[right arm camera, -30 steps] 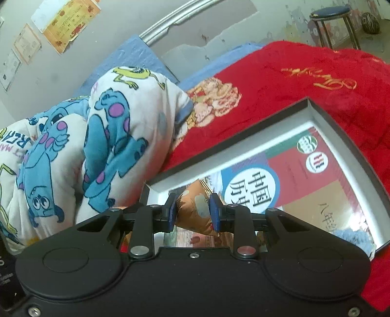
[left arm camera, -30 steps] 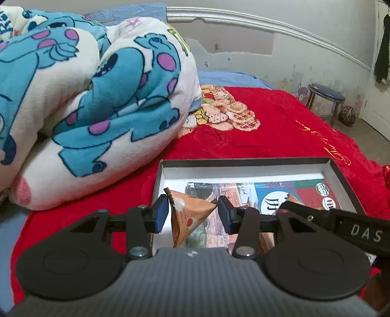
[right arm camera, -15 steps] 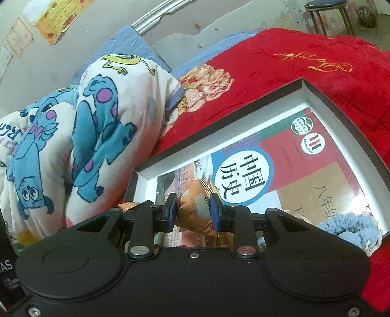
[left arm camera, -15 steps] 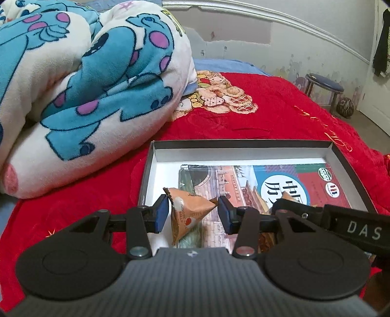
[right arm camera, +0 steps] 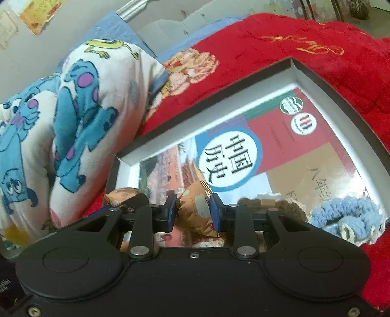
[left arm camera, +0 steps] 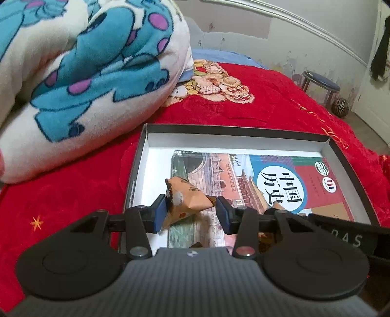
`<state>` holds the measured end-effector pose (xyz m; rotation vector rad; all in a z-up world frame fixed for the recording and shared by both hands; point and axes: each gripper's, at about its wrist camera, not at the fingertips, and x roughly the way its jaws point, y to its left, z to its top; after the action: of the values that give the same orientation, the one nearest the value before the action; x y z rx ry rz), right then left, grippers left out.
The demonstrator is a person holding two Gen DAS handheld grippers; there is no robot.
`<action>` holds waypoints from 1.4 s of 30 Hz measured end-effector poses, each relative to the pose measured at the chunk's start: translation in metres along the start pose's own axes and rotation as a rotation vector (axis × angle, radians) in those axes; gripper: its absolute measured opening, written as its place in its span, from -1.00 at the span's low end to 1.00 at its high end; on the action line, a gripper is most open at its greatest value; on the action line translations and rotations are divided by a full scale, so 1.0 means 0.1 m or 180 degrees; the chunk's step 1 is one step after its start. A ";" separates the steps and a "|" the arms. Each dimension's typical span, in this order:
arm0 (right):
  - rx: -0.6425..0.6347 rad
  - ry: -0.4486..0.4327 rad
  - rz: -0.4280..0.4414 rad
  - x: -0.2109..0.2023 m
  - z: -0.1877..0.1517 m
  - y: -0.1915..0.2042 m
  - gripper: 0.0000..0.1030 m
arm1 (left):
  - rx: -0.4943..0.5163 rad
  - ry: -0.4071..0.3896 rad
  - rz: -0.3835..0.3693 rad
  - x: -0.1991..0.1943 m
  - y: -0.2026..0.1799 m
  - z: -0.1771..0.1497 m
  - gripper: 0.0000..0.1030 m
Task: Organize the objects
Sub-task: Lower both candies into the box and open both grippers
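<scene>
Red blanket point(left arm camera: 268, 107) rings box point(left arm camera: 234, 128), free space by far wall | left gripper point(left arm camera: 192, 212) tilted down, jaws opening around packet point(left arm camera: 187, 198) | right gripper point(right arm camera: 191, 211) clamps second packet point(right arm camera: 195, 207) over book point(right arm camera: 280, 146)

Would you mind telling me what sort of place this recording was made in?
Most likely a bedroom: the work happens on a bed with a red bedspread, a rolled cartoon-print blanket lies by a curved headboard, and a small stool stands beside it.

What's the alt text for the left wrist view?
The left gripper, jaws opening, has an orange snack packet between its pads over an open box holding a book, on a red bedspread beside a cartoon blanket.
</scene>
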<state>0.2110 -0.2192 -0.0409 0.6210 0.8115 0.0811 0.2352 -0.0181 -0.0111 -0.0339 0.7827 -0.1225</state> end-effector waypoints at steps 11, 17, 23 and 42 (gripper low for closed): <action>0.0101 0.0057 0.0092 0.03 -0.01 -0.02 -0.29 | -0.0371 -0.0010 -0.0099 -0.02 0.16 0.04 0.40; 0.0109 0.0010 0.0165 -0.02 0.02 0.00 -0.13 | -0.0458 -0.0105 -0.0170 -0.14 0.26 0.11 0.60; 0.0010 -0.0119 0.0298 -0.24 0.09 0.14 -0.05 | -0.0319 -0.0286 -0.0136 -0.45 0.29 0.24 0.61; -0.0593 -0.0905 0.0530 -2.27 0.37 0.78 0.25 | 0.0257 -0.1058 -0.0507 -2.30 -0.13 0.47 0.70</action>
<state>0.0922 -0.2407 0.1699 0.5084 0.4702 0.2131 0.1061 -0.0032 0.1844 -0.0390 0.4418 -0.2917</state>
